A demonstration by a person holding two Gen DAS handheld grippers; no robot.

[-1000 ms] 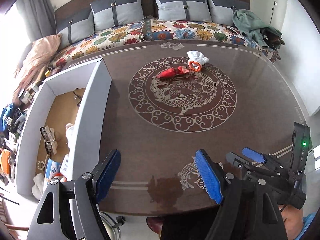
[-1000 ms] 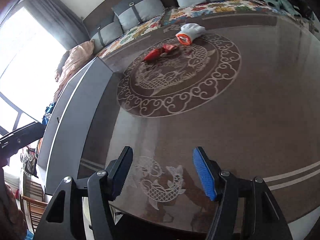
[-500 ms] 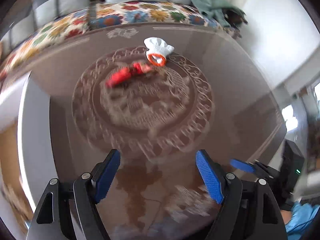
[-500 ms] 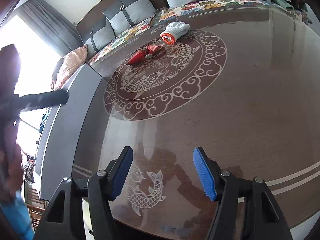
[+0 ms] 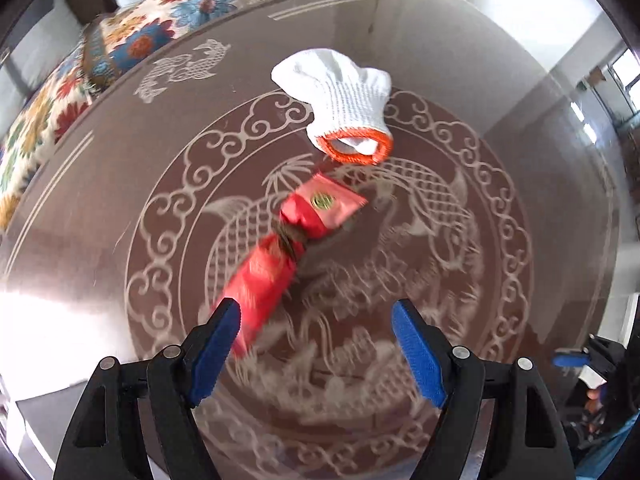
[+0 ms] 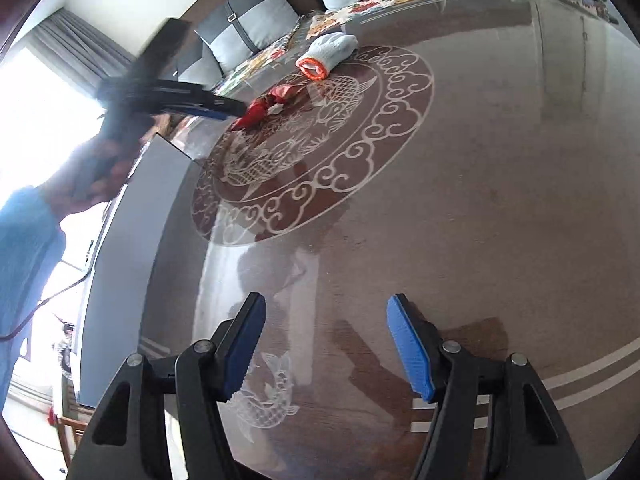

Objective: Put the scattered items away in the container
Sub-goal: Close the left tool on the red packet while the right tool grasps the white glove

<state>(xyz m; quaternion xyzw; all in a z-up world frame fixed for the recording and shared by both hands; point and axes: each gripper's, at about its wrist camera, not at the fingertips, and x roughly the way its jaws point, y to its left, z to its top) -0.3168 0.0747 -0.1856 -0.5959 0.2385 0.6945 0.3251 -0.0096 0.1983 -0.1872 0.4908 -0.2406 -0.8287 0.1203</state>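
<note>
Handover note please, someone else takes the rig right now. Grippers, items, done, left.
Left gripper: open, empty, pointing down over the near end of the red packet; no contact yet.
Right gripper: open, empty, over bare table near its front edge.
Items: red packet and white glove with an orange cuff both lie loose on the table's round fish pattern, the glove just beyond the packet.
Container: grey box at the table's left side.
Done: neither item is in the box.
Left: grasp the packet, drop it in the box, then the glove.
</note>
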